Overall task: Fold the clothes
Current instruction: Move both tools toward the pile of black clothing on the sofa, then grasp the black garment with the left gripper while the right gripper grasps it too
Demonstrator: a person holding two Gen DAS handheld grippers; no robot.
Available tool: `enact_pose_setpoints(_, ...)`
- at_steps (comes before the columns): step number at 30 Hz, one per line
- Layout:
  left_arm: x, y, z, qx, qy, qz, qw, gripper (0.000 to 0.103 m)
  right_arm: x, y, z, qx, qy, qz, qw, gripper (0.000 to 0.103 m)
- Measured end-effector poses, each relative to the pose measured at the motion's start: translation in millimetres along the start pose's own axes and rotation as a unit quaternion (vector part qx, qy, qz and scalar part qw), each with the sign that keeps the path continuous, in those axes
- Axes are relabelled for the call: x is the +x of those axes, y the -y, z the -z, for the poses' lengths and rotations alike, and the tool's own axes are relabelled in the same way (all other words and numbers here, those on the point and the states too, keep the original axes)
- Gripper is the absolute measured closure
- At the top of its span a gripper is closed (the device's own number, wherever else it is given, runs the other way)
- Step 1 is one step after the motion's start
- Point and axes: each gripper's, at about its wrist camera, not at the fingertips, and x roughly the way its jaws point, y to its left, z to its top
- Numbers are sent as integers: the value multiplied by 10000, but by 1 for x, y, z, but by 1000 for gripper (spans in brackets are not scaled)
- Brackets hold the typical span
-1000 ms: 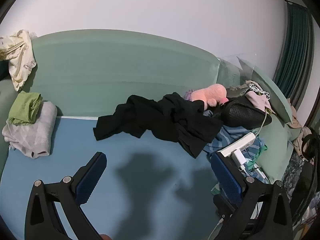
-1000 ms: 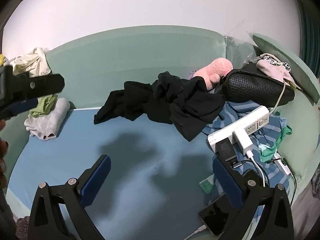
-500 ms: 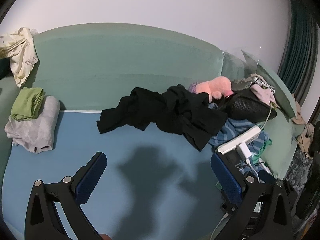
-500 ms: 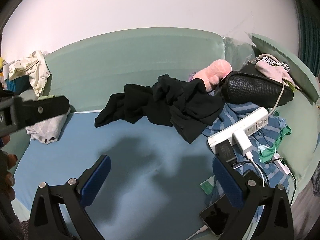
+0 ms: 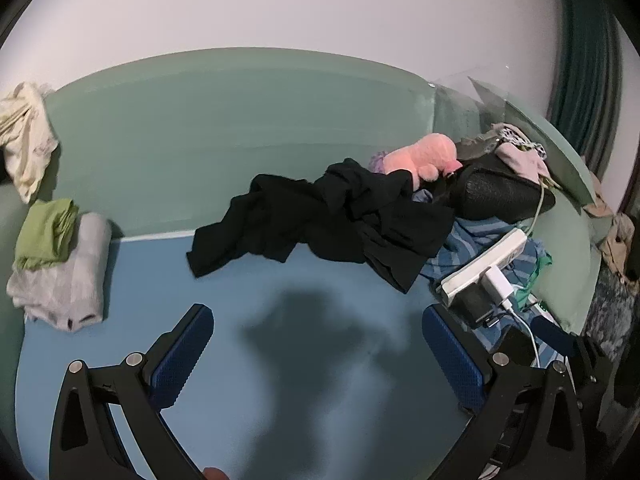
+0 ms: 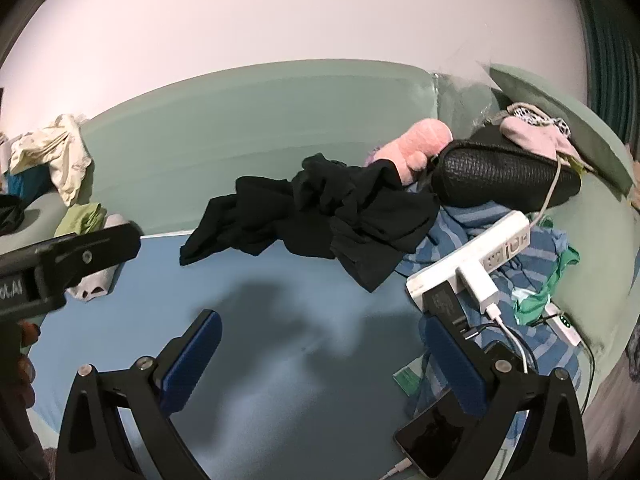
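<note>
A crumpled black garment (image 5: 336, 224) (image 6: 320, 212) lies at the back of the blue mattress (image 5: 312, 360) (image 6: 280, 340), against the green headboard. At the left edge sit folded clothes: a grey piece (image 5: 64, 276) with a green one (image 5: 46, 232) on top. My left gripper (image 5: 318, 344) hovers open above the mattress, well short of the black garment, with nothing between its blue pads. My right gripper (image 6: 320, 348) is likewise open and empty. The left gripper's body (image 6: 60, 260) shows at the left of the right wrist view.
A striped blue cloth (image 6: 500, 280), a white power strip (image 6: 476, 264) with chargers and cables, a phone (image 6: 432, 444), a black bag (image 6: 504, 176) and a pink plush toy (image 6: 416, 144) crowd the right side. A cream garment (image 5: 24, 148) hangs over the headboard at left.
Both grippers have drawn back a little and shifted; the scene sits slightly farther in the left wrist view. The clothes have not moved. Both grippers stay open.
</note>
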Motion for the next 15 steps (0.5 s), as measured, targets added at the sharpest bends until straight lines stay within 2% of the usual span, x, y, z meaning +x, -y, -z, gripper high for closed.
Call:
enact_pose_setpoints(5, 27, -10, -7, -121, 48, 151, 9998, 0, 23, 1, -1, 7, -47, 132, 9999, 0)
enact_pose_setpoints(10, 85, -29, -19, -104, -191, -28, 9998, 1, 61, -1, -7, -171, -20, 439, 9989, 0)
enact_pose_setpoints(13, 140, -46, -29, -121, -502, 57, 9986, 15, 98, 3, -15, -145, -105, 386, 9991, 1)
enact_pose_setpoints(14, 158, -50, -31, -182, -626, 107, 9978, 26, 112, 4, -19, -143, -151, 382, 9991, 4)
enact_pose_setpoints(15, 176, -55, -34, -246, -746, 156, 9968, 30, 128, 5, -24, -140, -207, 399, 9989, 4)
